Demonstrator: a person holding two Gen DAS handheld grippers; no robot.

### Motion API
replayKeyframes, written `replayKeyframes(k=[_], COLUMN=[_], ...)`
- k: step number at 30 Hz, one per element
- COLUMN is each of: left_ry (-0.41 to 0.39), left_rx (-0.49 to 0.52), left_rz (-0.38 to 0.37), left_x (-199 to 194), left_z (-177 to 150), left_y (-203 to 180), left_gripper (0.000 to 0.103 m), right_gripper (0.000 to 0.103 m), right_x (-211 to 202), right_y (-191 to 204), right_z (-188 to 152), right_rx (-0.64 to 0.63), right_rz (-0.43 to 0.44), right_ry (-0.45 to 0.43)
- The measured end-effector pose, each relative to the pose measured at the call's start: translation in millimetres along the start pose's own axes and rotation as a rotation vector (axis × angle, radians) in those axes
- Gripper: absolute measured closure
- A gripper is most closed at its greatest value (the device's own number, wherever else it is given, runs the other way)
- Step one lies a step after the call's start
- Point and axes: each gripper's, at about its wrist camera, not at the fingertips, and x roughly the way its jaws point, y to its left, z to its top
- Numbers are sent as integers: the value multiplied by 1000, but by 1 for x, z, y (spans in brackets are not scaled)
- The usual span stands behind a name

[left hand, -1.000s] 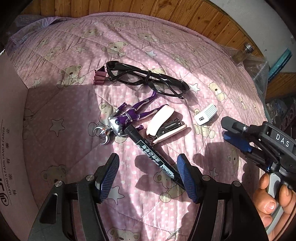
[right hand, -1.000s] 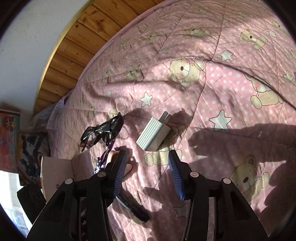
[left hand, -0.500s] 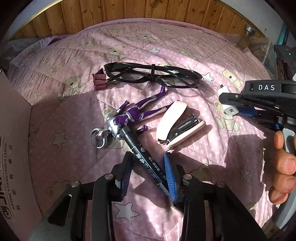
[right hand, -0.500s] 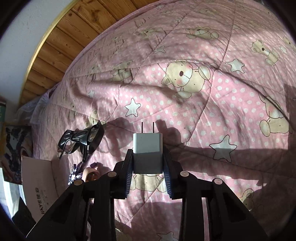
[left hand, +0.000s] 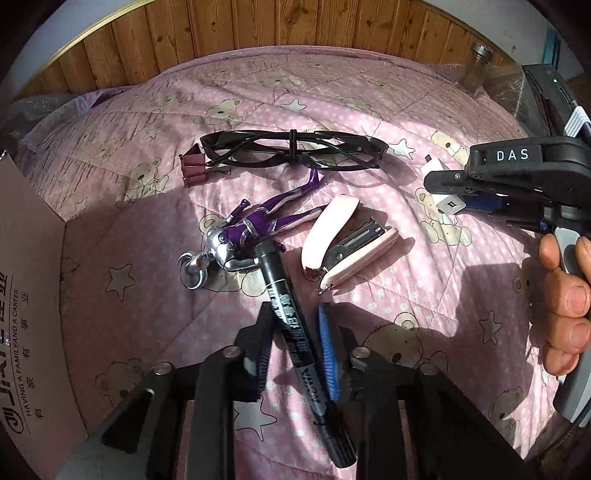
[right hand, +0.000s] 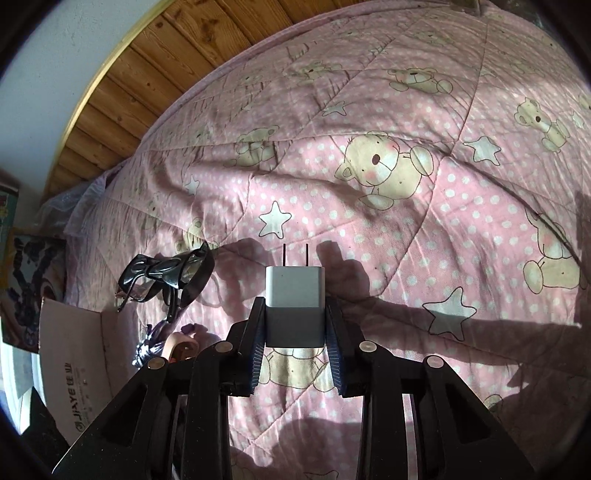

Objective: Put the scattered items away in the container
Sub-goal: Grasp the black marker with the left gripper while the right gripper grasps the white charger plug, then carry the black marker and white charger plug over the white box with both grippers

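Note:
My left gripper (left hand: 295,332) is shut on a black marker (left hand: 291,317) that slants across the pink quilt, its far end touching a purple and silver toy figure (left hand: 255,225). Right of the figure lies a pink stapler (left hand: 340,240), and black glasses (left hand: 291,151) lie beyond both. My right gripper (right hand: 295,325) is shut on a white charger plug (right hand: 294,302), prongs pointing away, lifted just above the quilt. The left wrist view shows that gripper (left hand: 458,192) at the right, holding the charger plug (left hand: 447,201). A cardboard box (left hand: 33,295) stands at the left edge.
A maroon binder clip (left hand: 194,168) sits by the left end of the glasses. A wooden headboard (left hand: 295,33) bounds the far side of the bed. A glass jar (left hand: 476,70) stands at the far right. A hand (left hand: 565,295) grips the right tool's handle. The box flap (right hand: 74,362) shows low left.
My left gripper closed on the marker after straddling it open. My right gripper closed on the charger plug and raised it slightly off the quilt.

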Motion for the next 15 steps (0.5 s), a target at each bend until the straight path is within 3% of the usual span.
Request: replayKeyframes(k=[4, 15], left_ry=[5, -49], left_rx=[-36, -17], left_rz=[-52, -84], left_x=[-10, -45], left_z=[0, 0], left_y=[5, -3], left_gripper=[89, 89], right_gripper=[72, 72], right_x=[-11, -37], right_y=[-1, 10], right_z=[-7, -37], right_rx=[3, -20], right_rz=[9, 37], right_ry=[-6, -8])
